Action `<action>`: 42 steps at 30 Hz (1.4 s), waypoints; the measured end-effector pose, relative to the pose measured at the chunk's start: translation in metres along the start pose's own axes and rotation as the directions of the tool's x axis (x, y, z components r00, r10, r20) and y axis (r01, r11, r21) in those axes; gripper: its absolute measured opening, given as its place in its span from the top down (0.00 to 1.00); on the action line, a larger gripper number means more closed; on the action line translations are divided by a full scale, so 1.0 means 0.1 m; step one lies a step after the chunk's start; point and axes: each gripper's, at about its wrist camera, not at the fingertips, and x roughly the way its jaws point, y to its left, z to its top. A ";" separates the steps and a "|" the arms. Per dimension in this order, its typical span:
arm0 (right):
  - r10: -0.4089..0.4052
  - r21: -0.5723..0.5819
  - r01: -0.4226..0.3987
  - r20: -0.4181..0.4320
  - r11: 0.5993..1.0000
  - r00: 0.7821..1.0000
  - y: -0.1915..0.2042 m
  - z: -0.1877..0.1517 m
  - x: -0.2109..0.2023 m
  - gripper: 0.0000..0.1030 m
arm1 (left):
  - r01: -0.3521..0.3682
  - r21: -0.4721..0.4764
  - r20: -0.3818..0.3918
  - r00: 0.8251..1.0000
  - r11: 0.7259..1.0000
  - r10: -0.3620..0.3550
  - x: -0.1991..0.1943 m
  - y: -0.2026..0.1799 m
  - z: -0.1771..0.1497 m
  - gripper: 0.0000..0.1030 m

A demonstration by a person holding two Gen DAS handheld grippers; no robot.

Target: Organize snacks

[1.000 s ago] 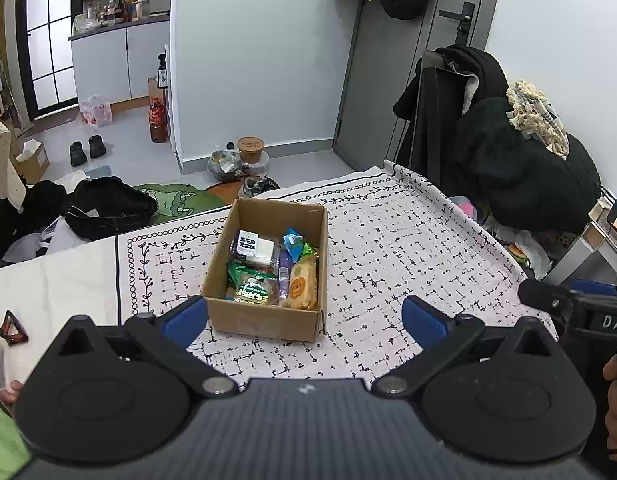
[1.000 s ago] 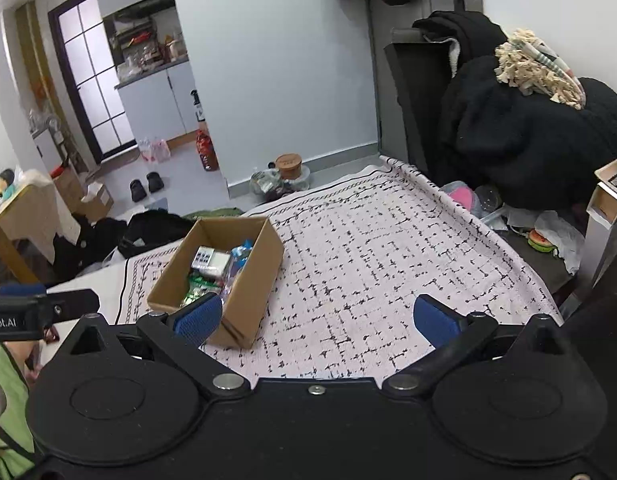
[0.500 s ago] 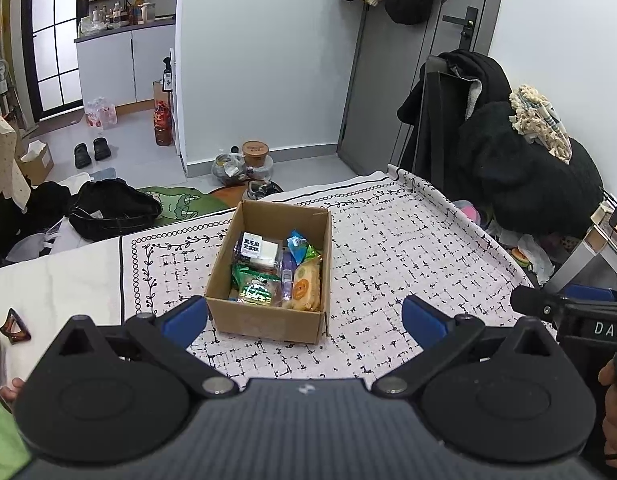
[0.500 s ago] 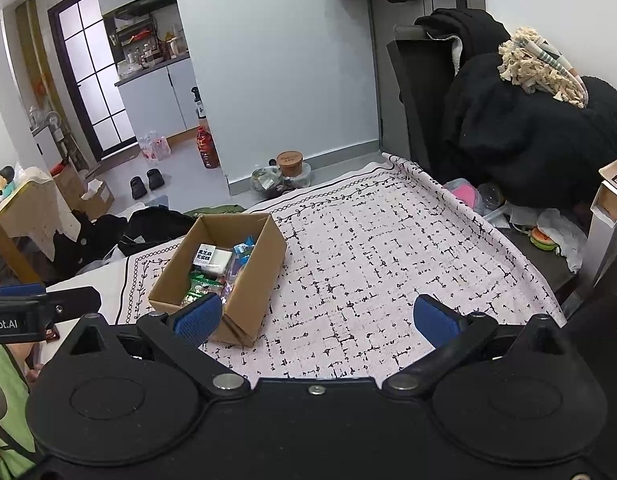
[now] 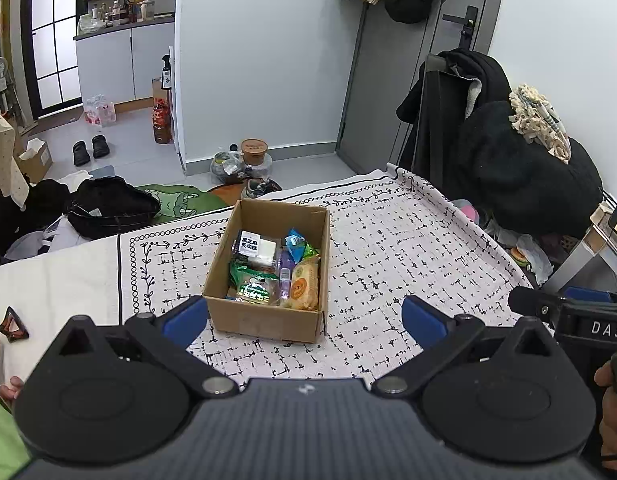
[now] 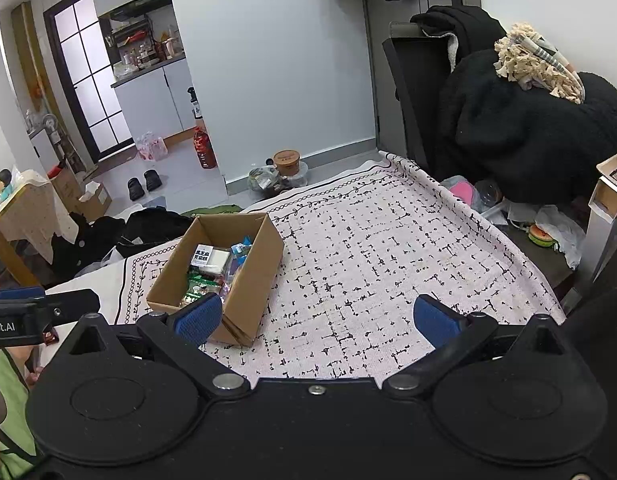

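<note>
Snacks (image 5: 274, 270) sit packed in an open cardboard box (image 5: 264, 322) straight ahead of the left claw (image 5: 304, 314), just beyond and between its two blue pads. That claw is spread wide and holds nothing; its pads hover above the patterned cloth (image 5: 408, 248), apart from the box. The right claw (image 6: 318, 316) is likewise spread wide and empty; from it the box (image 6: 252, 280) lies ahead and to the left, its near corner just behind the left pad in the picture, though whether they touch cannot be told.

Inside the box, going outward from the left claw, a green packet (image 5: 254, 286) and an orange-printed biscuit pack (image 5: 306, 286) lie nearest, then a white-labelled pack (image 5: 258, 246) and a blue wrapper (image 5: 296, 240) farther back. The cloth to the right of the box is bare. Past the table edge are a floor with shoes, a dark bag and a chair piled with black clothes (image 6: 528, 120).

Judging by this, the work is at a pause: either every snack is already boxed, or the sorting out of the box has not started. If more is wanted, the next move calls for lowering one claw over the box's open top and closing on a single packet without dragging its neighbours or tipping the light box.
</note>
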 end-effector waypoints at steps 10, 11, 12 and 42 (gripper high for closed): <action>-0.004 -0.003 0.004 -0.001 1.000 1.000 0.01 0.00 0.01 0.00 | 0.003 0.001 -0.005 1.000 1.000 -0.003 0.00 -0.01 0.00 0.00; -0.005 -0.003 0.005 -0.002 1.000 1.000 0.01 0.00 0.01 0.00 | 0.003 0.002 -0.006 1.000 1.000 -0.003 0.00 -0.01 0.00 0.00; -0.005 -0.002 0.005 -0.003 1.000 1.000 0.01 0.00 0.01 0.00 | 0.002 0.003 -0.008 1.000 1.000 -0.002 0.00 -0.02 0.00 0.00; -0.029 -0.027 0.029 0.003 0.999 1.000 0.03 0.01 -0.01 0.00 | 0.009 -0.002 -0.020 1.000 1.000 -0.009 0.04 -0.01 -0.05 0.00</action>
